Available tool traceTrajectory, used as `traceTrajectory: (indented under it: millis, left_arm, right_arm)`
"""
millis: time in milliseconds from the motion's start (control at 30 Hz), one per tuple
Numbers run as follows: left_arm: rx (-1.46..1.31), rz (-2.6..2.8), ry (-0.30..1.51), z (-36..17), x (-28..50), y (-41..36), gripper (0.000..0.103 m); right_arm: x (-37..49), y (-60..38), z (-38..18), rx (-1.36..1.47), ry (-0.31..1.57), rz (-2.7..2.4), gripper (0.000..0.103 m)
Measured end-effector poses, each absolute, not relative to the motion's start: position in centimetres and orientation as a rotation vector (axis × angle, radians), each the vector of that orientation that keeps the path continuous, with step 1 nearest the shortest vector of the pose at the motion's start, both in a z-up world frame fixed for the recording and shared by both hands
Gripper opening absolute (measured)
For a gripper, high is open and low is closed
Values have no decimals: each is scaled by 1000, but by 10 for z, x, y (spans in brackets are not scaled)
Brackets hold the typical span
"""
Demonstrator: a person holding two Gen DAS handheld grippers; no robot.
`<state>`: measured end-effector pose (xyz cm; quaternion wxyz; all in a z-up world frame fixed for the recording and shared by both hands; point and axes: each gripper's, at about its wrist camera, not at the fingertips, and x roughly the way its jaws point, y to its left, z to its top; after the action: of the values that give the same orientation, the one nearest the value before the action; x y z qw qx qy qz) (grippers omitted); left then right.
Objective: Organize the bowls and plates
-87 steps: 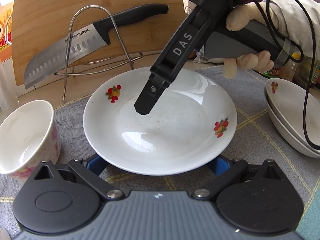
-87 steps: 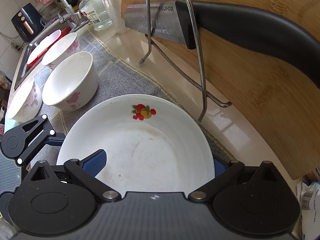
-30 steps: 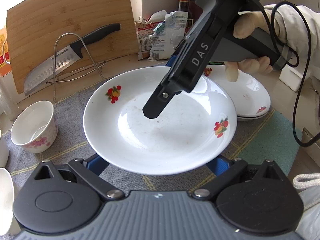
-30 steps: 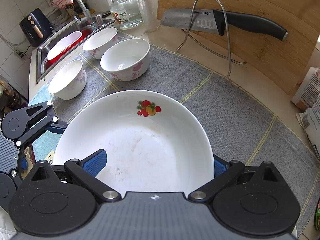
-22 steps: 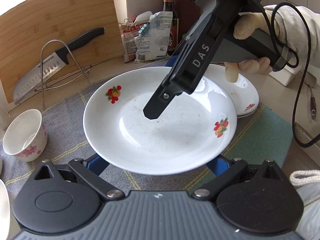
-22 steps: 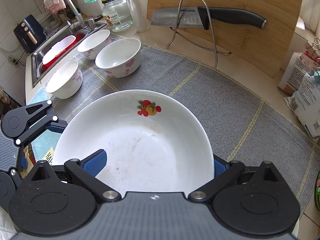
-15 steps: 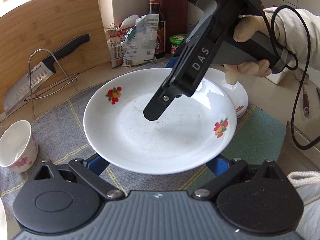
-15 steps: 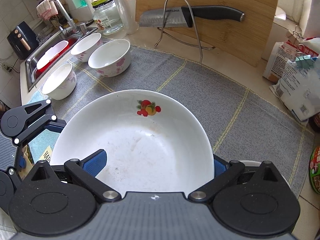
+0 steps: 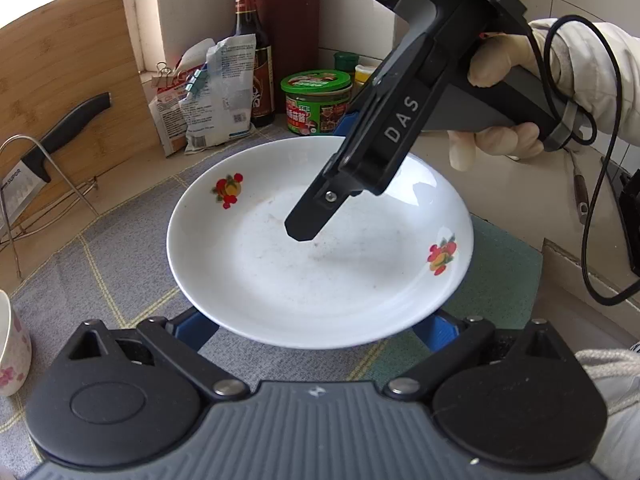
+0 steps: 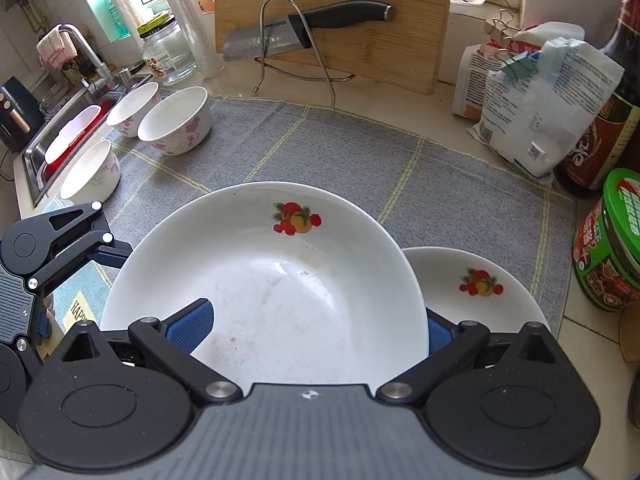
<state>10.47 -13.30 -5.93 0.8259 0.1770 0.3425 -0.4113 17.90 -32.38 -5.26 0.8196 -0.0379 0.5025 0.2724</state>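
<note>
- Both my left gripper [image 9: 316, 322] and right gripper [image 10: 316, 326] clamp the plate [image 10: 276, 296], steadying it level.
- It hangs above the stacked plates [image 10: 480, 292] by the bench's right edge, ready for stacking.

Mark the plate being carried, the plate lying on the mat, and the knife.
carried plate [image 10: 280, 300], right wrist view, on its bare centre.
plate on the mat [image 10: 480, 308], right wrist view, on its inner surface below the fruit motif.
knife [image 10: 344, 12], right wrist view, on the black handle.

Right gripper [image 10: 308, 328] clamped on the plate [image 10: 280, 280] rim, gloved hand [image 9: 500, 100] on its handle, left gripper [image 9: 320, 326] beneath (grip unclear)
</note>
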Motion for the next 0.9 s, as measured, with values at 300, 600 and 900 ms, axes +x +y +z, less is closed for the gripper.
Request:
traceTrajectory:
  millis: [300,600,900]
  left_arm:
    - [394,-942,729,-60,107,-151,101]
    - [406,-982,742,-63,115,-165,101]
    - [413,-1002,764,-64,120,-176,101]
  right_arm:
    - [168,-350,-56,-44,1079,514,103]
    - [164,-368,-62,-23,1087,475,103]
    - [165,-378,-74,-8,1110,457,103]
